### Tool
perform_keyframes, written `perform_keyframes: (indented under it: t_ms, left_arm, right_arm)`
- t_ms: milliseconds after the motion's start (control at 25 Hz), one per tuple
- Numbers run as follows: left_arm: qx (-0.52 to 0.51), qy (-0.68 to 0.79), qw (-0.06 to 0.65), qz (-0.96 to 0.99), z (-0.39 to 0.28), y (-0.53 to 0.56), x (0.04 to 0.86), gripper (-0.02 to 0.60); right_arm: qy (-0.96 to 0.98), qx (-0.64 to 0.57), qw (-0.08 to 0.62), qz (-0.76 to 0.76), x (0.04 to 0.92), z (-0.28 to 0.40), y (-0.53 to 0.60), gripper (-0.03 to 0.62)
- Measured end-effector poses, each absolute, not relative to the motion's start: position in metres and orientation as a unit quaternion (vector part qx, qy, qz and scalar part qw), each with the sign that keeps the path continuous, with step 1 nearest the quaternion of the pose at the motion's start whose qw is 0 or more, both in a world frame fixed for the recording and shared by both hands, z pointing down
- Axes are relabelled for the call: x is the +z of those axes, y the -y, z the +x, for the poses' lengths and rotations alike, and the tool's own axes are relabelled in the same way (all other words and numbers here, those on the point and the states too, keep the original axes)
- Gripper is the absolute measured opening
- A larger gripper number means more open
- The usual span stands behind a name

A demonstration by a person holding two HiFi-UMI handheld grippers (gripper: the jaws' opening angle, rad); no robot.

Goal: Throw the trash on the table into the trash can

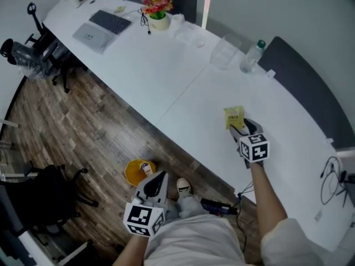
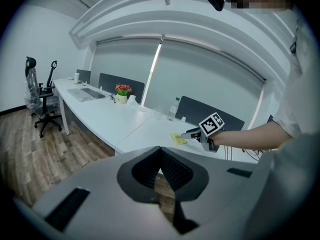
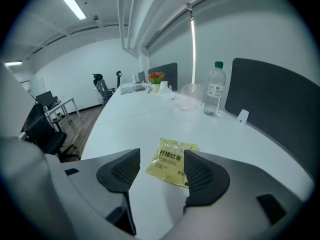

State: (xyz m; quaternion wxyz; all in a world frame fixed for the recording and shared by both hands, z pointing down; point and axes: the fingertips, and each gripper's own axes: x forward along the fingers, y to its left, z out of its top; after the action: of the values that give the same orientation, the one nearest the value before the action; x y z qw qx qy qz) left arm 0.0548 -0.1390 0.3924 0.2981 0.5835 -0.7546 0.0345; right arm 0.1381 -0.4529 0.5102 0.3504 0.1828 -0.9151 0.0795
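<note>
Pickup step: R gripper (image 3: 160,170) gaping, just short of yellow packet (image 3: 170,162); nxt push fwd, clamp. L gripper (image 2: 160,153) clenched, empty.

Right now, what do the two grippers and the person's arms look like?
The left gripper and the right gripper match: smooth light grey shells and dark, textured pads with pointed tips. Each carries a white cube printed with black square markers. The person wears a white short-sleeved top, and the forearms are uncovered.
</note>
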Motion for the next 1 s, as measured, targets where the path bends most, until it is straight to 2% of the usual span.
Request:
perform_keyframes:
  t_ms: [240, 720, 1000]
  left_arm:
    - [0.043, 0.758, 0.312, 0.571, 0.053, 0.13, 0.401, 0.0]
    - [0.04, 0.772, 0.319, 0.548, 0.044, 0.128, 0.407, 0.0]
    - [0.037, 0.775, 0.321, 0.543, 0.042, 0.126, 0.407, 0.0]
  right_arm:
    - [0.903, 0.089, 0.38, 0.181, 0.54, 0.133, 0.472, 0.311]
    - [0.884, 0.099, 0.421, 0.18, 0.573, 0.123, 0.49, 0.315]
    - [0.886, 0.096, 0.421, 0.169, 0.572, 0.117, 0.486, 0.181]
